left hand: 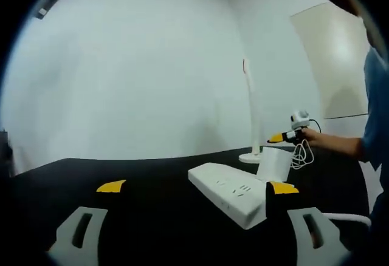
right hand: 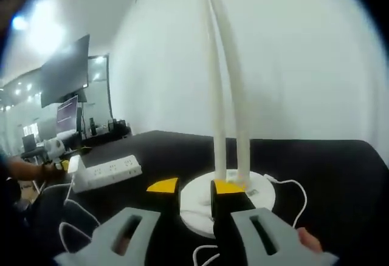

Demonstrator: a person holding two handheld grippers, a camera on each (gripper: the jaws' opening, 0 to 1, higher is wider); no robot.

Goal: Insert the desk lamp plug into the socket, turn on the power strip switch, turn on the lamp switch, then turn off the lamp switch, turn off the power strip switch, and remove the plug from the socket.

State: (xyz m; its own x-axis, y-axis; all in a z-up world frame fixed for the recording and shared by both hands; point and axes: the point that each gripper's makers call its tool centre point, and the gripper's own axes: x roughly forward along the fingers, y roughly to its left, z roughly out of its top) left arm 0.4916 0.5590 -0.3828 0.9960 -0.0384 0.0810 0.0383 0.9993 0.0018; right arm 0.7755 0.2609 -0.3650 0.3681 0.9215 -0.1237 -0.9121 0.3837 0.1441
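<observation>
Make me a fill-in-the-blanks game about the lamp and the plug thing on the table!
1. The power strip is the colour ____.
2. The table under it is ____.
3. The lamp stands on a base shaped like a ____.
4. The tips of the right gripper are coloured ____.

Missing words: white; black; circle; yellow

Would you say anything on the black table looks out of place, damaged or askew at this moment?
Nothing stands out as damaged or spilled. The white power strip lies flat on the black table, and the desk lamp stands upright on its round base. The only untidy thing is the lamp's white cord, lying in loose curves beside the base.
</observation>
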